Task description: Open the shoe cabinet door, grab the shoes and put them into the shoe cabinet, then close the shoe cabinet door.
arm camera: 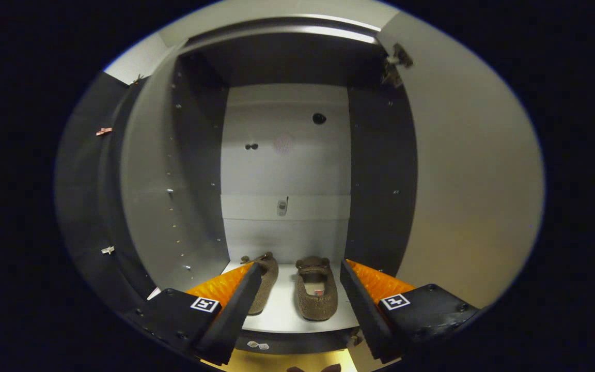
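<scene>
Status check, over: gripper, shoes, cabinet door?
Gripper open, empty. Both shoes on the cabinet floor, between the fingers. Door open; nothing blocking.

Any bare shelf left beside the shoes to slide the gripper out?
The gripper is open and holds nothing. Bare shelf runs between the two brown shoes. The left shoe sits against the left finger; that side is crowded. A narrow strip separates the right shoe from the right finger.

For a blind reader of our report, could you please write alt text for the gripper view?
Two brown slippers lie side by side on the bottom shelf of an open shoe cabinet, just beyond the open, empty gripper. The cabinet door stands open at the right, and the grey interior above the slippers is bare.
</scene>
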Motion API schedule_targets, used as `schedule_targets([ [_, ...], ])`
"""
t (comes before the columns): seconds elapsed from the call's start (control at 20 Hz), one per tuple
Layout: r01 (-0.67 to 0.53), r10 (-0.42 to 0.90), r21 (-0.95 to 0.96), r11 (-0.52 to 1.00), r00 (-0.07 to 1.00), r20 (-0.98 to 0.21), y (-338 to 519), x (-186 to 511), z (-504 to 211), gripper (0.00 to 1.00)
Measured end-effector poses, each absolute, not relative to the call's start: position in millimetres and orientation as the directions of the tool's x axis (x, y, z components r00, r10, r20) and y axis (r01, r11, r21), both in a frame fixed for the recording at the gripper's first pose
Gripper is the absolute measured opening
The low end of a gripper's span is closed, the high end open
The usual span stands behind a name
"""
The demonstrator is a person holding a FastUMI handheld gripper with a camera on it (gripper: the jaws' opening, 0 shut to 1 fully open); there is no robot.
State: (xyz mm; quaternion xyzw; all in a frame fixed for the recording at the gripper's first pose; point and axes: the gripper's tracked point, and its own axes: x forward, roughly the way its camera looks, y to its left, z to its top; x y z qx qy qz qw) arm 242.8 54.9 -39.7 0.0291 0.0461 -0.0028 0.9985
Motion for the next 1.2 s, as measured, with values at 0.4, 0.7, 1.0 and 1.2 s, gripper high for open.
schedule_targets([
  [0.4, 0.000, -0.003, 0.059, 0.998, 0.999, 0.039, 33, 94, 11, 0.98],
  [0.7, -0.058, 0.053, 0.077, 0.995, 0.996, 0.067, 1, -10, 19, 0.98],
  [1.0, -0.015, 0.014, 0.182, 0.983, 1.000, 0.004, -67, -79, 21, 0.97],
  [1.2, 0.121, -0.118, 0.147, 0.982, 0.993, -0.029, -133, -101, 9, 0.96],
])
